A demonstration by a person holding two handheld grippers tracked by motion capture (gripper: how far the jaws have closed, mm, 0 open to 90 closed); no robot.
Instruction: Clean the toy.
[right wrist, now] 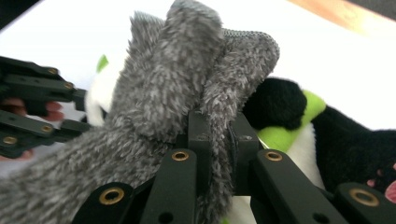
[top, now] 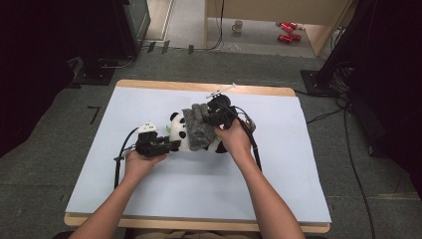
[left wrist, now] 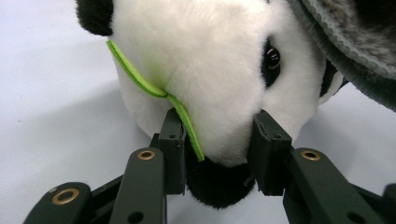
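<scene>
A black and white panda plush (top: 180,133) lies on the pale blue mat (top: 149,184) near the table's middle. A fuzzy grey cloth (top: 198,125) is draped over its body. My left gripper (top: 171,146) is shut on the panda's snout (left wrist: 219,140), beside a green leaf strip (left wrist: 140,79) at its mouth. My right gripper (top: 215,110) is shut on a bunched fold of the grey cloth (right wrist: 187,84), held above the panda's black limb (right wrist: 275,102) and green patch (right wrist: 280,135).
The wooden table edge (top: 199,86) runs along the far side of the mat. Cables (top: 119,159) trail from both grippers. On the floor beyond stand a mug (top: 238,26) and red cans (top: 287,31). Dark equipment (top: 348,55) flanks the table.
</scene>
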